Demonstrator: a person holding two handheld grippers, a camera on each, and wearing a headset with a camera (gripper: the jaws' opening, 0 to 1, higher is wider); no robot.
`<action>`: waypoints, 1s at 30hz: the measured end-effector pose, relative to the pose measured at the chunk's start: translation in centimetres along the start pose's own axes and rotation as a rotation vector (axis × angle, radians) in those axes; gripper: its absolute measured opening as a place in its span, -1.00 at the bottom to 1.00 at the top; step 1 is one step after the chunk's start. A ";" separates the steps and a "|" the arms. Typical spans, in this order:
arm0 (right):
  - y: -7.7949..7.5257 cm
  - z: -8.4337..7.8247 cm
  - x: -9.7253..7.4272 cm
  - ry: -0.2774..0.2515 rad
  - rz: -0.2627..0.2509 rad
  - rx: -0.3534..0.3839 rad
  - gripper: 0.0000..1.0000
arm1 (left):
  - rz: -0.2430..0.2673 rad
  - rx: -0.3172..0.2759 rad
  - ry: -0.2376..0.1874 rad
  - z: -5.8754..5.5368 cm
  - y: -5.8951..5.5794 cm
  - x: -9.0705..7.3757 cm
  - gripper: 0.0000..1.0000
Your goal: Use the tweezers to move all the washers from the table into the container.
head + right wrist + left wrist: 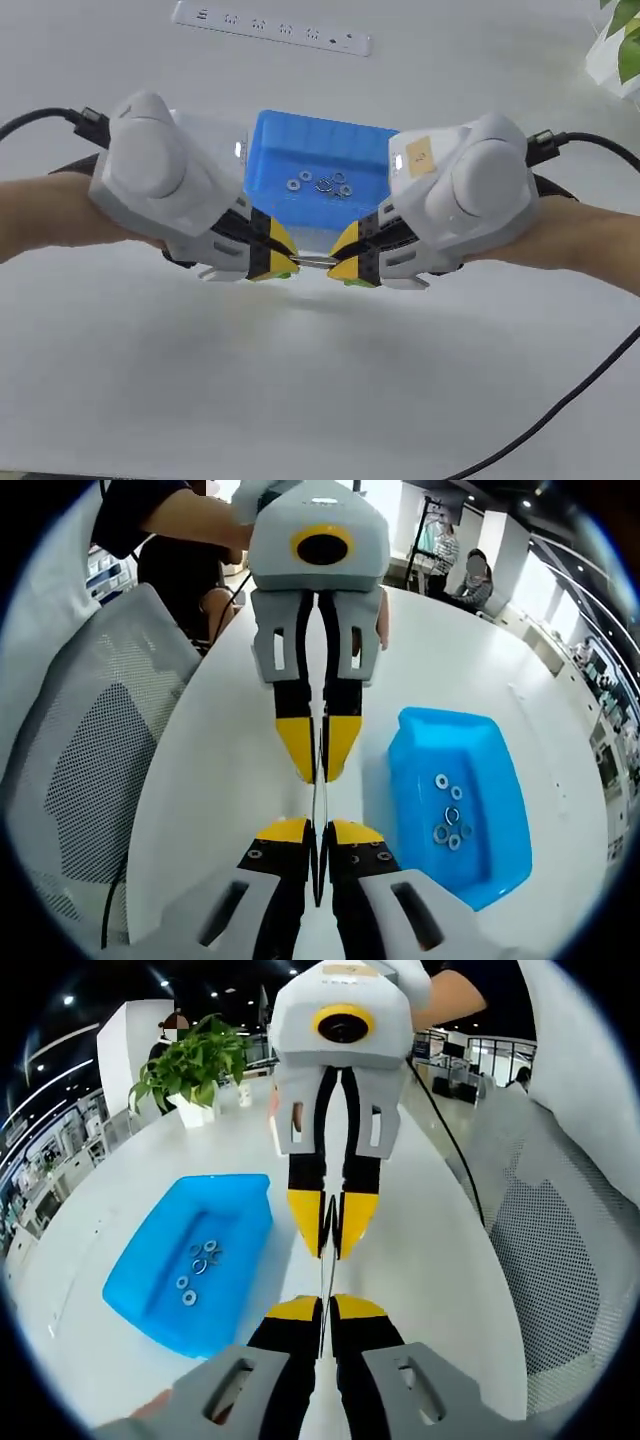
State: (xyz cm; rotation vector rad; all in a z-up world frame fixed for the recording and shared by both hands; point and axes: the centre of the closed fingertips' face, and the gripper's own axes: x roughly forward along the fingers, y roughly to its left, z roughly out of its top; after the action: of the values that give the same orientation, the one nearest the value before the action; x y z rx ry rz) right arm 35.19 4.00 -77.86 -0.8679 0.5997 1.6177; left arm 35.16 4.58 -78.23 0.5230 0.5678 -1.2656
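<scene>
White table [150, 380], bright workshop behind. Tweezers [312, 261] hang level above it, just off the near edge of the blue container [275, 135], w/ one end in each of my claws. Washers [322, 184] that I can make out, a handful, lie bunched on the container's floor, toward its right end, so the job looks about done.

Left gripper [278, 262] is clenched on one end of the tweezers, right gripper [340, 265] clenched on the other, tips facing and close together, not touching. A power strip [270, 28] lies along the table's far edge, a plant [622, 40] at its far right corner.

Risk, IMO: two claws on one thin springy strip. If they pull apart or twist against each other, the tweezers could bend. If one lets go before the other has a square hold, the strip could pivot, slip and drop, maybe into the container, scattering washers. Squeezing too hard near the tips would leave no spring to open them.
</scene>
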 end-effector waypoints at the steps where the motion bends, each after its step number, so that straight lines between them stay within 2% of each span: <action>1: 0.1 -0.2 0.4 0.011 0.006 -0.004 -0.85 | 0.008 0.008 0.015 -0.4 0.0 0.4 -0.85; 4: 0.1 -0.9 1.2 0.056 0.007 -0.025 -0.85 | 0.007 0.002 0.034 -1.0 -0.1 1.0 -0.85; 6: 0.1 -1.2 1.6 0.067 0.009 -0.025 -0.84 | 0.008 0.001 0.045 -1.5 0.0 1.3 -0.85; 9: 0.2 -1.6 1.9 0.075 0.010 -0.029 -0.84 | 0.000 -0.013 0.052 -1.9 0.0 1.4 -0.84; 15: 0.6 -2.0 2.1 0.070 0.019 -0.005 -0.79 | 0.011 -0.063 0.039 -1.9 0.7 1.3 -0.60; 17: 0.6 -2.4 2.2 0.083 0.009 -0.026 -0.78 | 0.008 -0.064 0.039 -1.9 0.6 1.3 -0.59; 21: 0.5 -2.4 2.2 0.075 0.000 -0.003 -0.76 | 0.004 -0.071 0.043 -1.9 0.3 1.3 -0.53; 23: 0.5 -2.4 2.1 0.071 -0.006 0.003 -0.75 | 0.014 -0.103 0.051 -1.9 0.3 1.2 -0.51; 24: 0.4 -2.4 2.1 0.070 -0.008 0.003 -0.74 | 0.019 -0.098 0.052 -2.0 0.4 1.1 -0.51; 27: -0.1 -2.5 2.0 0.073 -0.039 0.020 -0.63 | 0.026 -0.096 0.069 -2.3 0.2 0.6 -0.51; 29: -0.4 -2.6 1.8 0.070 -0.059 0.047 -0.50 | 0.037 -0.113 0.055 -2.1 0.1 -0.1 -0.49; 30: -0.5 -2.6 1.5 0.062 -0.073 0.063 -0.47 | 0.047 -0.140 0.038 -1.9 0.0 -0.5 -0.48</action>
State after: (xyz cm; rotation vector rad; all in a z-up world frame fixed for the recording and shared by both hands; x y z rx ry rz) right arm 36.16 3.03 -80.58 -0.8861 0.6524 1.5029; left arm 34.90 6.20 -79.33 0.4413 0.6670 -1.1638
